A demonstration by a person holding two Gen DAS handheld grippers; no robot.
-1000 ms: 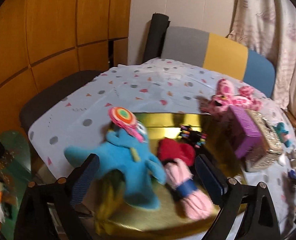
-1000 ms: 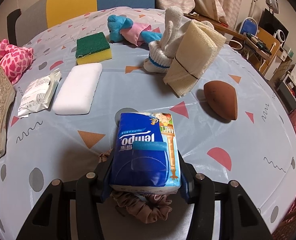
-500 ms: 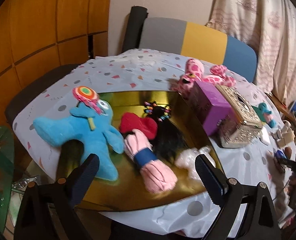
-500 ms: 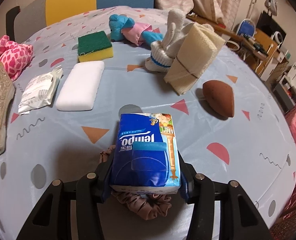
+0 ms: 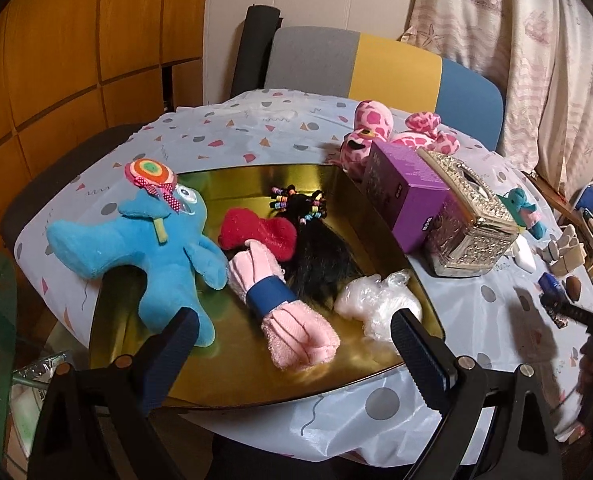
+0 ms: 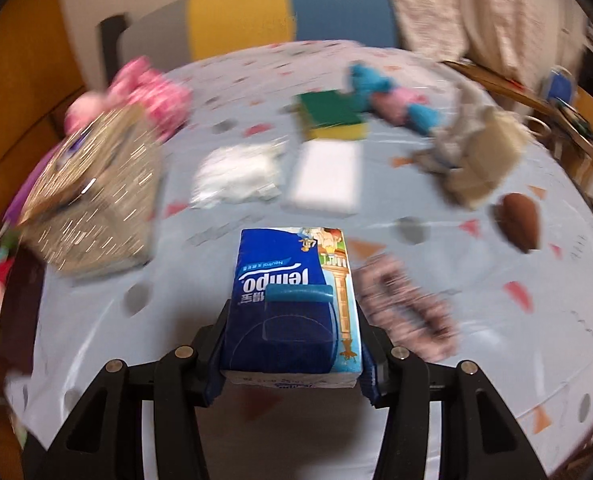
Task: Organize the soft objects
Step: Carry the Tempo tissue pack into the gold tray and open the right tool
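My left gripper [image 5: 292, 348] is open and empty above the near edge of a gold tray [image 5: 352, 196]. In the tray lie a blue plush toy [image 5: 152, 252], a red plush piece [image 5: 260, 232], a rolled pink towel [image 5: 284, 312], a black hair piece [image 5: 316, 256] and a clear plastic bag [image 5: 376, 304]. My right gripper [image 6: 292, 340] is shut on a blue Tempo tissue pack [image 6: 292, 300], held above the table. A brown scrunchie [image 6: 408, 312] lies on the cloth just right of it.
A purple box [image 5: 404, 192], a silver tissue box [image 5: 472, 228] and a pink spotted plush [image 5: 376, 128] stand right of the tray. In the blurred right wrist view, a green-yellow sponge [image 6: 332, 116], white sponge [image 6: 328, 180], wipes packet [image 6: 236, 172], beige cloth bundle [image 6: 476, 160] and brown sponge [image 6: 520, 220] lie on the table.
My left gripper has pulled back and turned right, showing the whole tray. My right gripper has lifted and swung left with the tissue pack, uncovering the scrunchie.
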